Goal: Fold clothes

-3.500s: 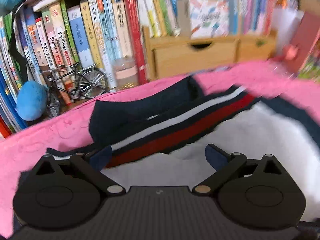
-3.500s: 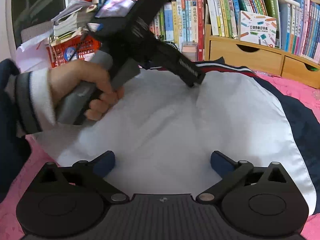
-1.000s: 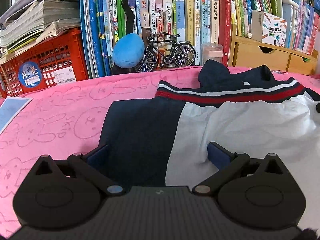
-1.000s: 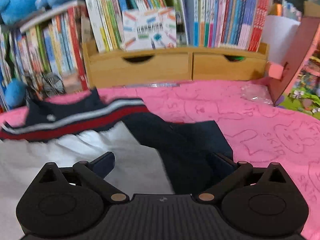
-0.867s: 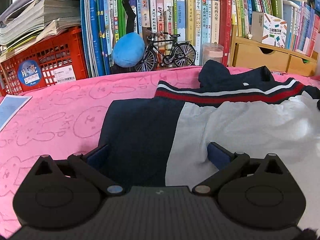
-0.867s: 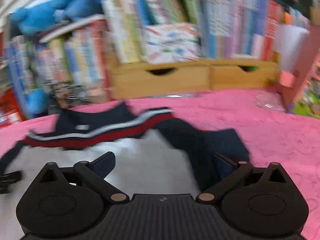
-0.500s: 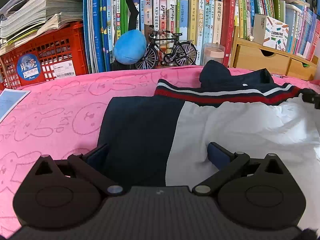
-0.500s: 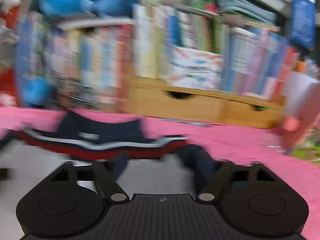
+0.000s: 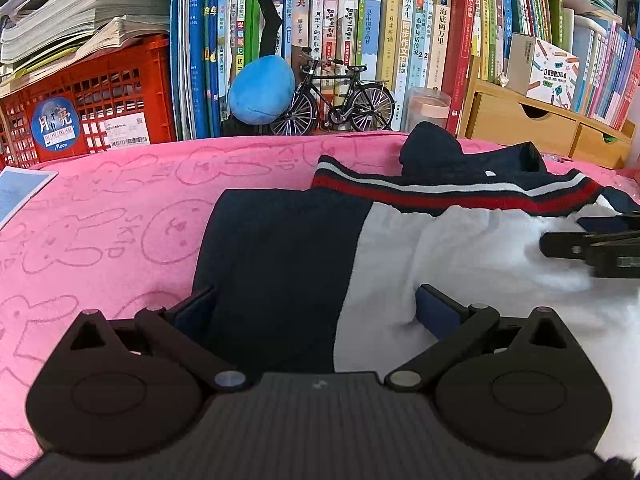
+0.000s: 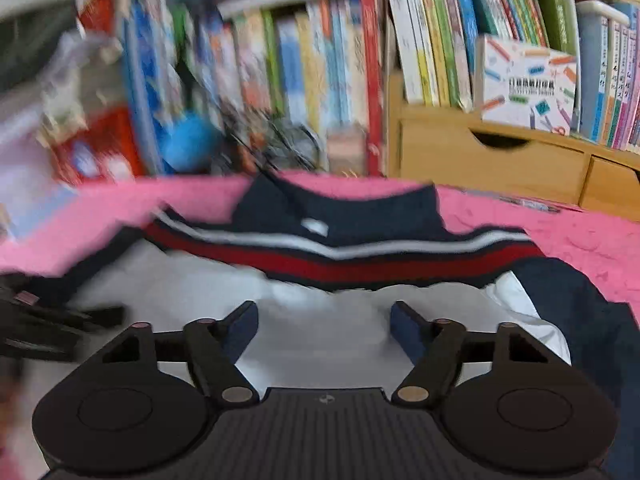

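Note:
A shirt with a white body (image 9: pixel 460 256), navy sleeves (image 9: pixel 280 264) and a red and white striped band (image 10: pixel 360 260) lies flat on the pink blanket (image 9: pixel 100 240). My left gripper (image 9: pixel 316 308) stands open low over the seam between the left sleeve and the white body. My right gripper (image 10: pixel 324 326) hovers over the white chest just below the striped band. Its jaws are closing, with white cloth lying between them and no pad visibly pressing. Its fingers (image 9: pixel 568 245) show at the right edge of the left wrist view.
Books (image 9: pixel 400 40) fill the shelf behind the blanket. In front of them stand a red crate (image 9: pixel 100 100), a blue plush (image 9: pixel 260 92), a model bicycle (image 9: pixel 340 96), a jar (image 9: pixel 428 106) and wooden drawers (image 10: pixel 500 156). A blue paper (image 9: pixel 16 196) lies at the left edge.
My right gripper has swung left from the right sleeve to the shirt's middle, and its jaws have narrowed. Its fingers have come into the left wrist view. The left gripper has stayed put.

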Available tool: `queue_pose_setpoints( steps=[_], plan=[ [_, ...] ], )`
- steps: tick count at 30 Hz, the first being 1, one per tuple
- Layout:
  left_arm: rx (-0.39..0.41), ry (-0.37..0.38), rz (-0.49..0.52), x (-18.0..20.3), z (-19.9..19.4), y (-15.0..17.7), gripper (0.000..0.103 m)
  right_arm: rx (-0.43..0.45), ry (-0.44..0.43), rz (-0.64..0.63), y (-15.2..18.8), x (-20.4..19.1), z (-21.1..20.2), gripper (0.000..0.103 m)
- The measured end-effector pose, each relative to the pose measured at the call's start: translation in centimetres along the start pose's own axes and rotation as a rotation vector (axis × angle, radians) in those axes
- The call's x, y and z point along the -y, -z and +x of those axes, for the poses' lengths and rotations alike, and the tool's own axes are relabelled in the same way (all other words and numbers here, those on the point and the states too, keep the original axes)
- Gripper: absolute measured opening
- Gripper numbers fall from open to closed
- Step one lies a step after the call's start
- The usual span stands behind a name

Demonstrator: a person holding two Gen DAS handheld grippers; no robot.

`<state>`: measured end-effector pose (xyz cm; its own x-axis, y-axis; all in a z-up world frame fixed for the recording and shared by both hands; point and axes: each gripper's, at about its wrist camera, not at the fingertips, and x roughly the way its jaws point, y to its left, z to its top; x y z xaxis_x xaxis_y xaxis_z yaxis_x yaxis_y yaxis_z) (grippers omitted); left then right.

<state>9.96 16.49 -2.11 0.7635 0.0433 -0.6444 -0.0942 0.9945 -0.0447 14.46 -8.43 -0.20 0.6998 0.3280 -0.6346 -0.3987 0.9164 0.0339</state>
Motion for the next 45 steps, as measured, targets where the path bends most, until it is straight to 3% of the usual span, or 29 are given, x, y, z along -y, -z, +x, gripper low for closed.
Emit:
queue_pose_setpoints(
  steps=[3,7,9,11,14,15,16,18,20,23,26,27,28,30,34,36,38,41,45],
  plan=[
    [0.0,0.01,-0.005,-0.1,0.0,0.0,0.103,0.009,-0.003,0.013,0.0,3.6,2.3,0.069],
    [-0.001,0.015,-0.01,-0.3,0.1,0.0,0.103,0.021,-0.01,0.059,-0.6,6.6,2.3,0.068],
    [-0.001,0.013,-0.01,-0.2,0.1,0.0,0.103,0.037,0.048,0.111,-0.3,7.3,1.4,0.071],
    [-0.001,0.009,-0.008,-0.1,0.1,0.0,0.103,0.045,0.04,0.187,0.3,8.6,0.6,0.072],
    [0.0,0.003,-0.004,-0.1,0.1,0.0,0.103,0.015,0.137,0.162,1.5,10.9,0.5,0.075],
    [0.001,0.001,-0.002,0.0,0.0,0.0,0.103,0.002,0.179,0.155,1.9,11.7,0.5,0.086],
    [0.002,-0.002,0.001,0.0,0.0,0.0,0.103,-0.007,0.211,0.167,2.2,12.4,0.4,0.09],
    [0.004,-0.006,0.005,0.0,0.0,0.0,0.103,0.004,0.222,0.241,2.3,12.8,-0.7,0.089],
    [0.003,-0.003,-0.002,-0.1,0.0,0.0,0.103,0.036,0.241,0.197,2.3,11.1,-2.3,0.088],
    [0.011,-0.02,0.006,0.1,-0.7,0.1,0.103,0.109,0.128,0.114,3.2,7.3,-5.7,0.089],
    [0.04,-0.018,0.047,1.4,-2.9,0.4,0.103,0.126,-0.01,0.06,5.4,3.1,-8.6,0.088],
    [0.054,0.005,0.067,2.0,-3.9,0.5,0.103,0.125,-0.055,0.034,6.6,1.7,-9.6,0.082],
    [0.072,0.036,0.095,2.8,-4.9,0.5,0.103,0.122,-0.097,0.011,7.5,0.6,-10.2,0.061],
    [0.101,0.083,0.175,4.9,-6.4,0.3,0.103,0.105,-0.154,-0.013,8.7,-0.9,-11.0,0.038],
    [0.064,0.083,0.286,9.2,-5.2,-0.5,0.103,0.083,-0.158,0.054,10.4,-1.1,-10.7,0.038],
    [0.056,0.042,0.281,10.8,-4.4,-1.2,0.103,0.1,-0.159,0.119,10.7,-0.3,-10.5,0.039],
    [0.111,0.039,0.22,11.1,-5.2,-2.0,0.103,0.123,-0.16,0.178,11.2,0.4,-10.5,0.044],
    [0.216,0.037,0.145,10.3,-7.6,-2.6,0.103,0.129,-0.136,0.207,12.0,1.0,-10.0,0.064],
    [0.288,-0.031,0.217,10.5,-10.1,-1.9,0.103,0.115,-0.159,0.262,12.3,2.0,-9.5,0.078]
  ],
)
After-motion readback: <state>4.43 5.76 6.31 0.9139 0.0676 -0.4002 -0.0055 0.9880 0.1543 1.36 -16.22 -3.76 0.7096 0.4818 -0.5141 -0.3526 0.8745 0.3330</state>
